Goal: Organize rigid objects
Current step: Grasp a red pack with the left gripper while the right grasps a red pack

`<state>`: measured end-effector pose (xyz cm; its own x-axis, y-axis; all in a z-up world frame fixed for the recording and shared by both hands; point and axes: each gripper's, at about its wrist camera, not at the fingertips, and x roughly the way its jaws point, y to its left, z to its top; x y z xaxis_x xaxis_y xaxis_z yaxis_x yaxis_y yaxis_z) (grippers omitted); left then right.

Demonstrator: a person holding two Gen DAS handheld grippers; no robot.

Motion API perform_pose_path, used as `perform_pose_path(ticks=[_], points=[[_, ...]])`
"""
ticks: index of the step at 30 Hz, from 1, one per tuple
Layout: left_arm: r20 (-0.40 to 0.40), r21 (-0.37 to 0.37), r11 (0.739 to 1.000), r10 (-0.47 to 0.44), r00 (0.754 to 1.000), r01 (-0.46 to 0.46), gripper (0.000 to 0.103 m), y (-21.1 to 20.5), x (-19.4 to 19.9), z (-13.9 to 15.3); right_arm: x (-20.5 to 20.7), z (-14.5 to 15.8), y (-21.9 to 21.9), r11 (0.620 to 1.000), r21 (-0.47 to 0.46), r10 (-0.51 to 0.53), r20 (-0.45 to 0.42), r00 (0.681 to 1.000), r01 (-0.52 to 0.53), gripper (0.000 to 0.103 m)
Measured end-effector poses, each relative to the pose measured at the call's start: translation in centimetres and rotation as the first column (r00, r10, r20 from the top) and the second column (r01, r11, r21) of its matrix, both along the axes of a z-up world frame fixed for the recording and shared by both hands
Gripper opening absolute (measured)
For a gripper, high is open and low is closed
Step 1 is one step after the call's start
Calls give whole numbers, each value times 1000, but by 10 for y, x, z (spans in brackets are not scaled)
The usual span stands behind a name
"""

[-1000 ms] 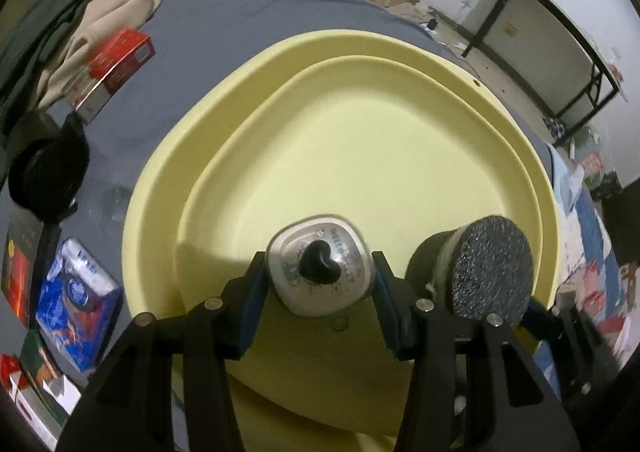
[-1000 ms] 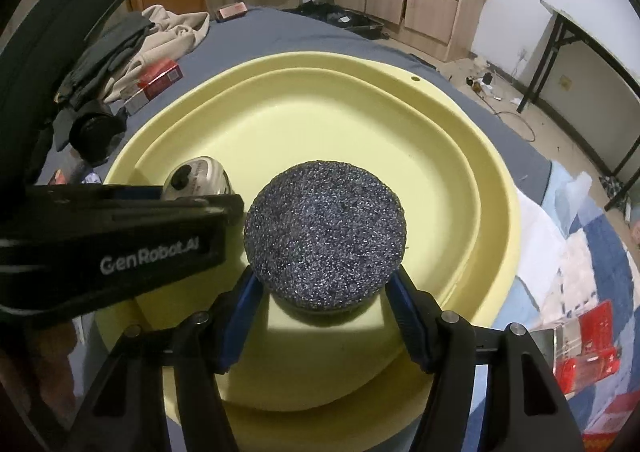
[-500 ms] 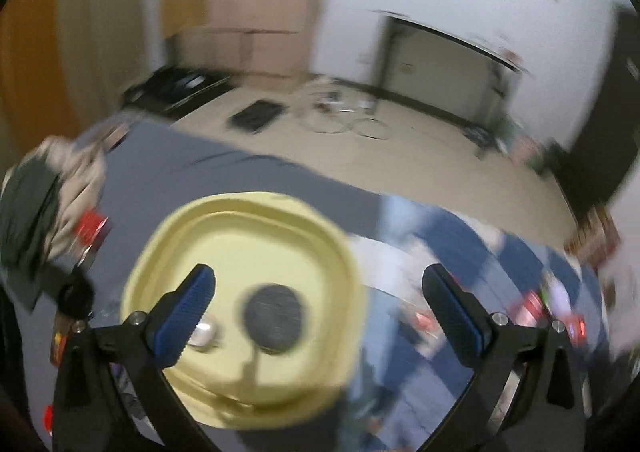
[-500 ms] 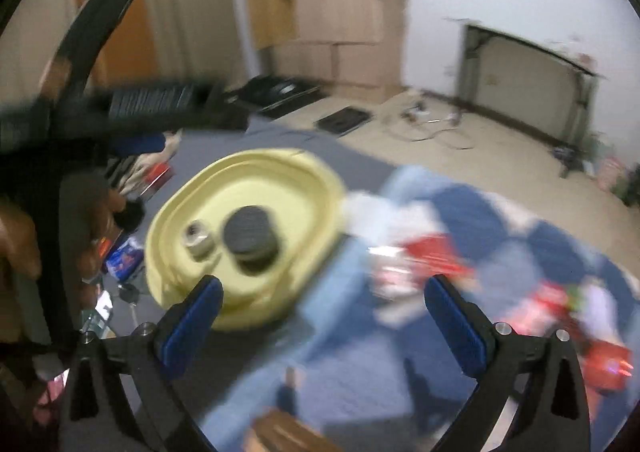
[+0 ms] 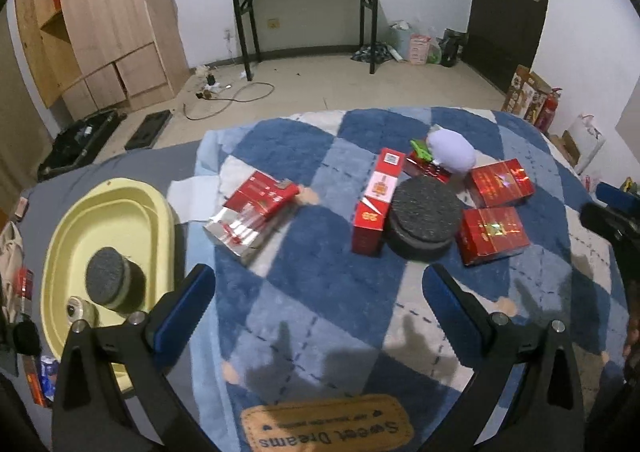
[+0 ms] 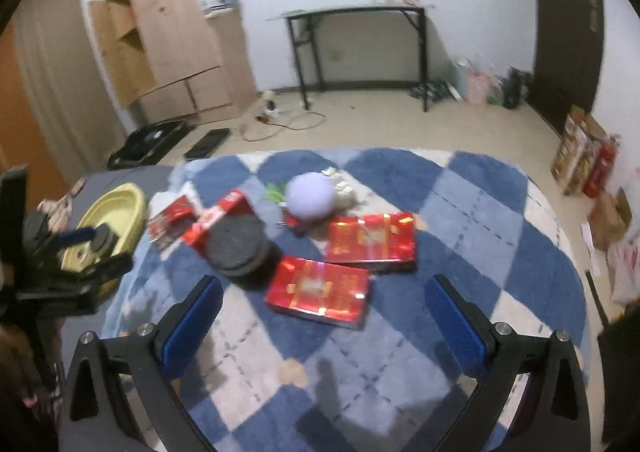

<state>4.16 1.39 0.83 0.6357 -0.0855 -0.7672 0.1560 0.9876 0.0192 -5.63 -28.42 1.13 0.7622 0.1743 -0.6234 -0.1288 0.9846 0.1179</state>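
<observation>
Beyond both wide-open, empty grippers, left gripper (image 5: 318,302) and right gripper (image 6: 324,310), dark disc (image 5: 426,220) on blanket (image 5: 328,316).

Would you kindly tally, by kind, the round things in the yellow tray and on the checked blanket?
Dark gritty-topped pucks: 2
Small silver round case: 1
Lilac ball: 1
Total: 4

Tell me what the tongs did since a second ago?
Both tongs let go: the left tongs dropped the little silver timer and the right tongs the black round tin into the yellow tray, then pulled back over the blue blanket. The tray stayed put.
</observation>
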Motion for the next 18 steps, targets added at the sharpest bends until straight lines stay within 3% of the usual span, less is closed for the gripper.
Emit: perform_pose_path(ticks=[4,8,11,14,16,18], points=[[-3,26,1000,-4,1000,4,103,0,6,-10,28,-11,2,999,21,-50,-25,998,50,103],[-11,0,1000,15,1000,-15,103,0,14,-17,61,-37,14,997,-4,-82,-134,988,82,103],[-3,2,1000,16,1000,-16,103,-3,21,-23,63,-42,20,993,81,-65,-179,982,81,103],[7,18,1000,16,1000,-16,102,-9,34,-29,63,-56,33,995,59,-64,-206,976,78,103],[5,17,999,40,999,-40,95,-10,46,-34,71,-64,38,997,13,-66,-218,974,71,103],[-29,-5,999,54,998,-54,81,-9,58,-42,80,-73,39,997,5,-71,-249,966,74,103]])
